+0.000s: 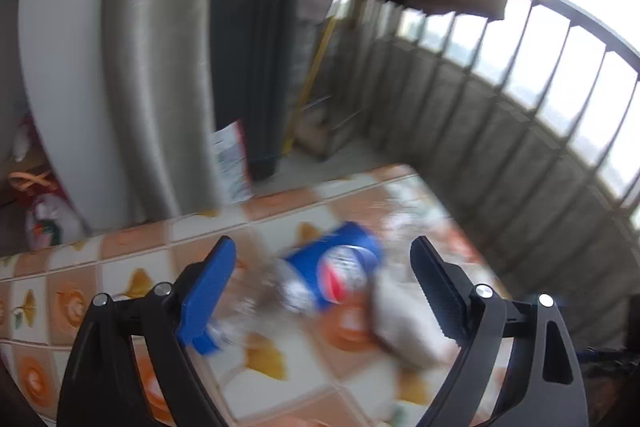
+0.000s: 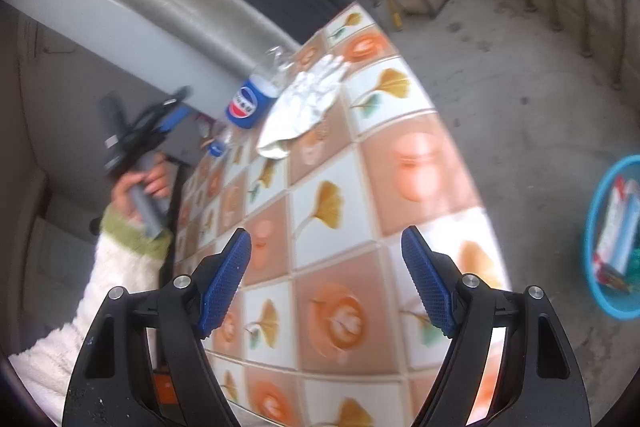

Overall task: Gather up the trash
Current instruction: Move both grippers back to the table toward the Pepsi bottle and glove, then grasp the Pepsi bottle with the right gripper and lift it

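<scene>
A clear plastic bottle (image 1: 340,267) with a blue cola label lies on the tiled-pattern table (image 1: 140,259), blurred by motion. A silver foil bag (image 1: 404,323) lies right beside it. My left gripper (image 1: 322,245) is open just short of the bottle, and its pads touch nothing. In the right wrist view the bottle (image 2: 246,103) and the foil bag (image 2: 304,107) lie at the far end of the table (image 2: 420,163). The left gripper (image 2: 168,111) there is held by a hand in a white sleeve. My right gripper (image 2: 325,237) hangs open and empty over the near tiles.
A blue basin (image 2: 590,219) holding packaging stands on the concrete floor to the right of the table. Behind the table are a grey pillar (image 1: 160,67), a dark cabinet (image 1: 252,67), a yellow-handled broom (image 1: 312,75) and a railing (image 1: 520,67). Bags (image 1: 44,219) lie at far left.
</scene>
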`<state>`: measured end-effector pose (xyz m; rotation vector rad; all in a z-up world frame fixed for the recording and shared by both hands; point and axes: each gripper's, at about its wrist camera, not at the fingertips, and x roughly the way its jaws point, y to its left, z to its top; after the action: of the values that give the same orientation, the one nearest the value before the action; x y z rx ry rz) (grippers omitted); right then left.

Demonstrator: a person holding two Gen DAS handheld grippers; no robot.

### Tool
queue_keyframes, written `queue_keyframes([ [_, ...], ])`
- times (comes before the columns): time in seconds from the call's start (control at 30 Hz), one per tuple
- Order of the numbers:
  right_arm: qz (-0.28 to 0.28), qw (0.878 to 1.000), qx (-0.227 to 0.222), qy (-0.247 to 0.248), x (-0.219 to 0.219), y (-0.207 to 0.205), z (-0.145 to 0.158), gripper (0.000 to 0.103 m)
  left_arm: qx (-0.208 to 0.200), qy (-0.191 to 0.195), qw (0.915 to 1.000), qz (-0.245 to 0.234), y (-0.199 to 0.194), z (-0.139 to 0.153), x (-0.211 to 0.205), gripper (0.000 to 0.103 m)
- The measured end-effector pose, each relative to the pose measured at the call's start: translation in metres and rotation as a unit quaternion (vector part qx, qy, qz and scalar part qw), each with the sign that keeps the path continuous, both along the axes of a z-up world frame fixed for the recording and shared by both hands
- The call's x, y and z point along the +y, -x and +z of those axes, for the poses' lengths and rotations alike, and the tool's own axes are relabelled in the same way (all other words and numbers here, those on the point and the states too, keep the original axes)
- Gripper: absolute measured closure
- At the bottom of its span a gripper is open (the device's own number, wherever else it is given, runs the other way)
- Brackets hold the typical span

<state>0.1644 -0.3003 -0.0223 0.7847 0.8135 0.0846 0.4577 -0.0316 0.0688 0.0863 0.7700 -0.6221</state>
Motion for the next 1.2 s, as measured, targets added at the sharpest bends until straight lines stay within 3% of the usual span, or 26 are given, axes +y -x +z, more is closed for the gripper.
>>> queue_keyframes([
  [0.13,0.029,0.999,-0.017,0.005,0.008,-0.034,0.015,0.028,0.061,-0.003,0.998,0.017,-0.038,-0.028,0.008,0.016],
  [0.23,0.041,0.999,-0.026,-0.003,0.019,-0.059,0.022,0.028,0.14,0.057,0.9881,0.028,-0.047,-0.048,0.031,0.016],
  [0.37,0.061,0.997,-0.037,-0.013,0.031,-0.101,0.032,0.028,0.167,0.119,0.9786,-0.003,-0.027,-0.05,0.048,0.016],
  [0.6,0.077,0.997,0.004,-0.016,0.058,-0.205,0.03,0.028,0.225,0.216,0.9484,-0.057,0.023,-0.054,0.062,0.016],
  [0.67,0.078,0.996,0.03,-0.015,0.069,-0.23,0.024,0.028,0.233,0.232,0.9422,-0.064,0.031,-0.054,0.059,0.017],
  [0.77,0.072,0.994,0.076,0.042,0.09,-0.258,0.016,0.028,0.237,0.258,0.9342,-0.07,0.05,-0.058,0.061,0.016],
  [0.83,0.062,0.991,0.097,0.061,0.099,-0.273,0.009,0.028,0.232,0.262,0.9341,-0.072,0.058,-0.06,0.061,0.016],
  [0.87,0.053,0.991,0.109,0.056,0.1,-0.279,0.005,0.029,0.228,0.261,0.9356,-0.068,0.063,-0.062,0.062,0.016],
  [1.03,0.005,0.991,0.13,-0.019,0.093,-0.292,-0.006,0.03,0.22,0.309,0.9236,-0.053,0.084,-0.064,0.088,0.016],
  [1.2,-0.038,0.986,0.146,-0.068,0.093,-0.311,-0.011,0.03,0.193,0.33,0.9237,-0.022,0.111,-0.057,0.129,0.016],
])
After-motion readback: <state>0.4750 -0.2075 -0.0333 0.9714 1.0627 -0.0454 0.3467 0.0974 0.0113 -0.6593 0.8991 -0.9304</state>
